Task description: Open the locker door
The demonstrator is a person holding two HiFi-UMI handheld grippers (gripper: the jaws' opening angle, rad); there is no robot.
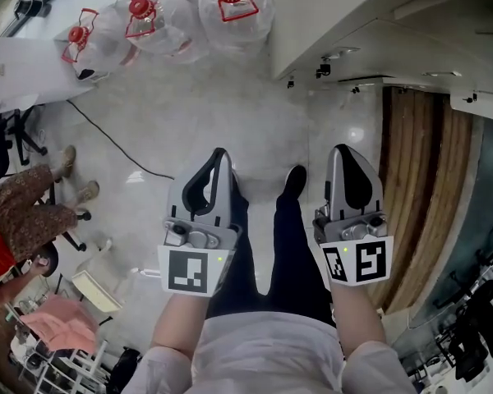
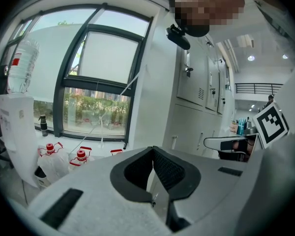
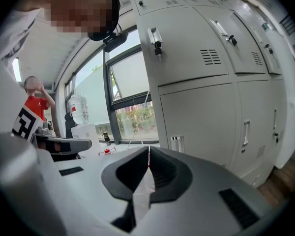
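The locker doors (image 3: 196, 58) are filling the centre and right of the right gripper view. They are pale grey metal and shut, and are carrying vent slots and small latch handles (image 3: 155, 39). In the left gripper view they are running along the right, beside a dark-framed window (image 2: 98, 82).

Three clear water jugs (image 1: 160, 19) with red caps are standing on the pale floor (image 1: 189, 113) at the head view's upper left.

The left gripper (image 2: 153, 149) and right gripper (image 3: 148, 148) are each keeping their jaws pressed together, tip to tip.

The head view is catching the lockers only from above, at upper right, so the door fronts are hidden there.
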